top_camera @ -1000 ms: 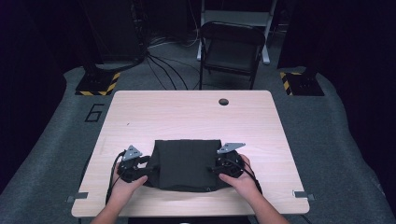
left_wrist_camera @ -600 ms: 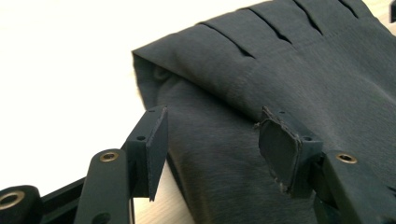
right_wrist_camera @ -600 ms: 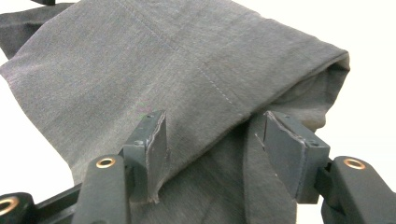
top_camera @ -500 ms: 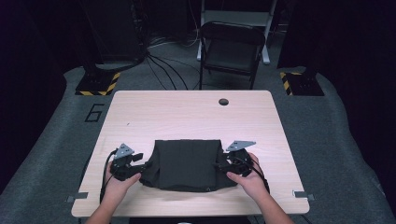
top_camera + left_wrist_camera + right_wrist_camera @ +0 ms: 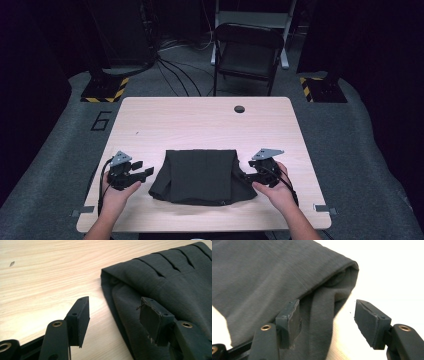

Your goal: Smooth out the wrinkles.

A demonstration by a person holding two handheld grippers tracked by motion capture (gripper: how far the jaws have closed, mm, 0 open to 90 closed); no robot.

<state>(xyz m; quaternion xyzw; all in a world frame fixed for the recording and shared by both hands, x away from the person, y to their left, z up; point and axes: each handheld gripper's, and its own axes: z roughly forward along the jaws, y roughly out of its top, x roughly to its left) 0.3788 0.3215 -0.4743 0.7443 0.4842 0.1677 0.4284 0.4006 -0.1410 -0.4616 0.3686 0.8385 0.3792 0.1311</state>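
A dark folded garment (image 5: 200,175) lies flat near the front middle of the wooden table (image 5: 200,125). My left gripper (image 5: 148,173) is just left of it, jaws open and pointing at its edge. In the left gripper view the gripper (image 5: 115,302) has bare table in most of its gap, and the garment (image 5: 175,277) lies under the right-hand jaw. My right gripper (image 5: 246,177) stands open at the garment's right side. In the right gripper view the gripper (image 5: 327,303) straddles the garment's folded edge (image 5: 322,315) without pressing on it.
A small round hole (image 5: 239,108) sits near the table's far edge. A black folding chair (image 5: 248,50) stands behind the table, with cables on the floor beside it. Striped black-and-yellow bases (image 5: 105,89) flank the far corners. The table's front edge is close under both hands.
Both hands have drawn outward from the garment's sides, the left one to the left and the right one to the right. The garment lies still on the table.
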